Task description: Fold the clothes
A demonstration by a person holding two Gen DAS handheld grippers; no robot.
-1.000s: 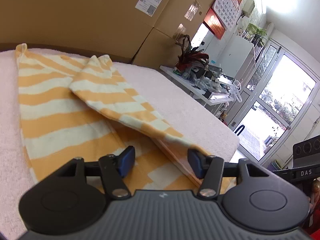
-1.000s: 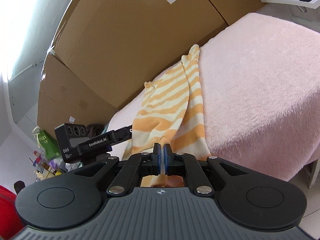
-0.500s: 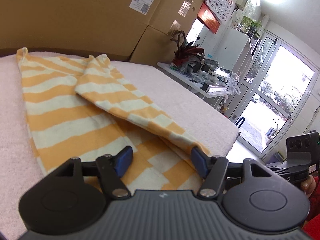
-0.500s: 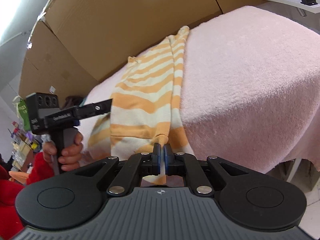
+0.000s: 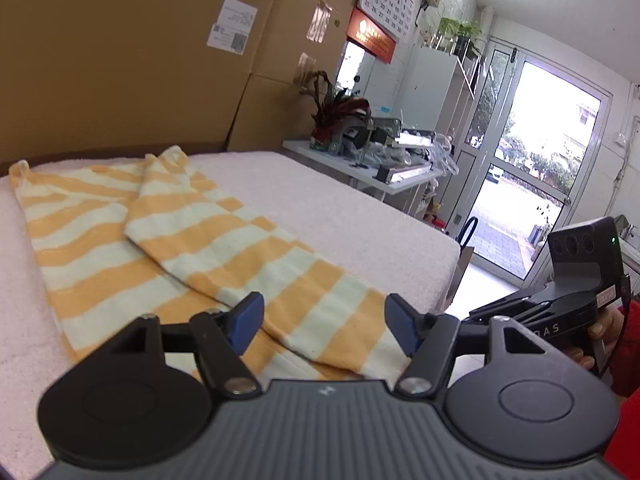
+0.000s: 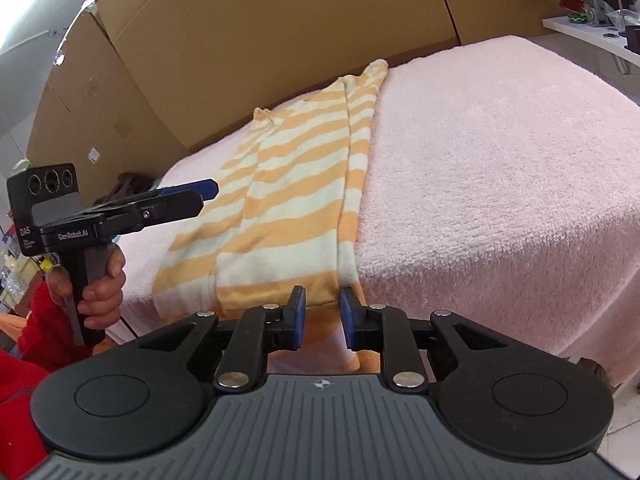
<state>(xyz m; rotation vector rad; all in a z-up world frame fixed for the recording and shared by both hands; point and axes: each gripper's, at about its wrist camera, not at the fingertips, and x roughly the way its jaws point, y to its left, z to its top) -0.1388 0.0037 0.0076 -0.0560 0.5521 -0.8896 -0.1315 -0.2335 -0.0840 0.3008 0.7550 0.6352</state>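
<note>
An orange-and-cream striped garment (image 5: 208,236) lies on the pink towel-covered table (image 5: 344,208), its right side folded lengthwise over the middle. My left gripper (image 5: 324,320) hovers open just above the garment's near hem, with nothing between its blue pads. In the right wrist view the same garment (image 6: 296,184) runs from the far edge to the table's near edge. My right gripper (image 6: 323,312) stands open at the hem's folded corner, its pads apart on either side of the cloth edge. The left gripper (image 6: 200,192) shows at the left, held by a hand (image 6: 100,284).
Tall cardboard boxes (image 5: 120,52) stand right behind the table. A white side table (image 5: 384,168) with a plant and clutter lies to the right, before a glass door (image 5: 536,168). A red sleeve (image 6: 24,344) is at the lower left of the right wrist view.
My right gripper was shut on the garment's hem and now stands open; the folded side has settled flat on the table. My left gripper stayed open and drew back slightly.
</note>
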